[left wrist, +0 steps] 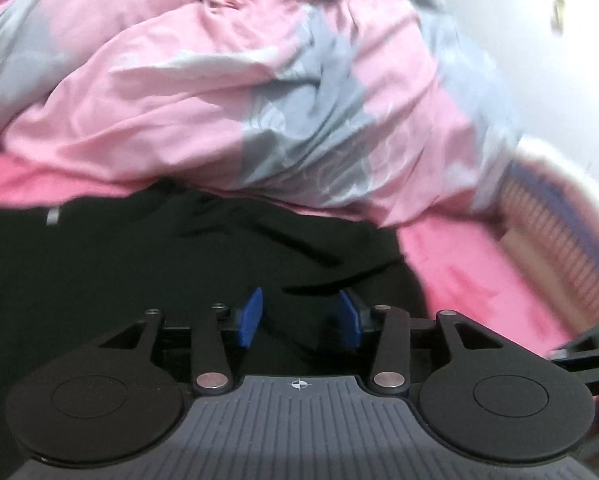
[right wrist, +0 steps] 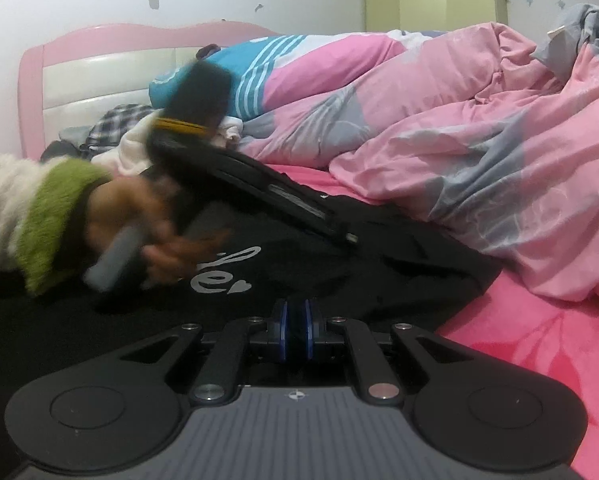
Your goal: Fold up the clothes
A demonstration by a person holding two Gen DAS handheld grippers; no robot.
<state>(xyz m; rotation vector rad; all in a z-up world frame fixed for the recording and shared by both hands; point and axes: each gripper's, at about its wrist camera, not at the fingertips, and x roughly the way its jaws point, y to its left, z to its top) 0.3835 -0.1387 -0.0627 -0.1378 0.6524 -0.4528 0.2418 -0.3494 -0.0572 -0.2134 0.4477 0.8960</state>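
A black garment (left wrist: 147, 264) with white script lettering (right wrist: 219, 278) lies spread on the pink bed sheet (right wrist: 531, 344). My left gripper (left wrist: 301, 318) hovers low over it, blue pads wide apart and nothing between them. In the right wrist view the left gripper (right wrist: 345, 236) is blurred, held by a hand (right wrist: 139, 216) in a green-cuffed fluffy sleeve, its tip down on the garment. My right gripper (right wrist: 296, 332) sits at the garment's near edge, its pads drawn close with dark cloth pinched between them.
A rumpled pink and grey duvet (left wrist: 259, 92) is heaped just beyond the garment (right wrist: 479, 132). A blue striped pillow (right wrist: 259, 76), a pile of clothes (right wrist: 115, 128) and the pink headboard (right wrist: 99, 64) lie at the bed's far end. A pale cabinet (right wrist: 431, 0) stands behind.
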